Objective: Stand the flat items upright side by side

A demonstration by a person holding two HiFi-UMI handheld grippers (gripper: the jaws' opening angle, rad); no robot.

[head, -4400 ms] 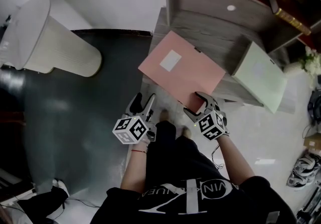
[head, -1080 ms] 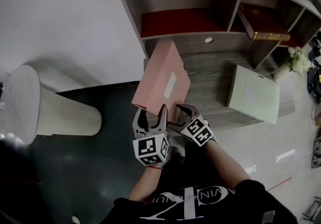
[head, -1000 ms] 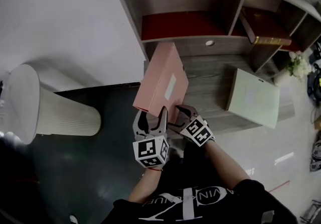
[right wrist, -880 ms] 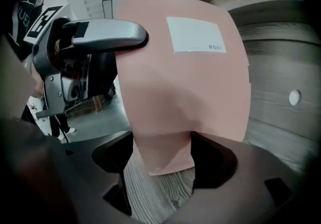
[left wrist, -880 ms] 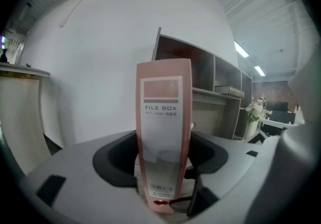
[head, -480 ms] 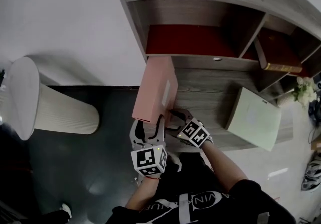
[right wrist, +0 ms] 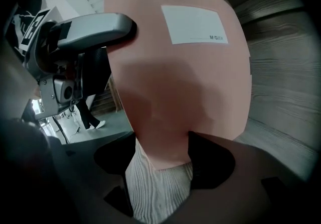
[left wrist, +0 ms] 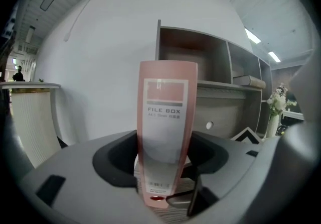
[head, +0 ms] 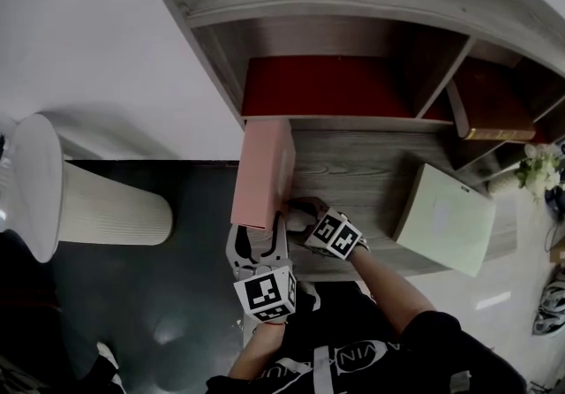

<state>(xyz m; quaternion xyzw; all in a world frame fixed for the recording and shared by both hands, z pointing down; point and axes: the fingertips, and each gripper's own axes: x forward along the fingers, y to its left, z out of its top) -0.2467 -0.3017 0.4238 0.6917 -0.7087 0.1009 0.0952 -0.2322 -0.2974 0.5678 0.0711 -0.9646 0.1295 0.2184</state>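
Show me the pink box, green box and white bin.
pink box (head: 261,173), head view, upper side.
green box (head: 444,218), head view, broad face.
white bin (head: 110,207), head view, ribbed side.

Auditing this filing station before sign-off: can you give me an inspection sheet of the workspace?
Surface: grey wood desk, mostly bare.
Job's things: pink file box stands upright at the desk's left end; green file box lies flat at the right.
Clutter: brown item leaning in a shelf compartment; white flowers far right.
Grippers: left tongs clamp the pink box's spine; right tongs have just been closing, its lower corner between them.
Cables: nothing seen.
Surroundings: shelf unit behind the desk; white ribbed cylinder on dark floor.
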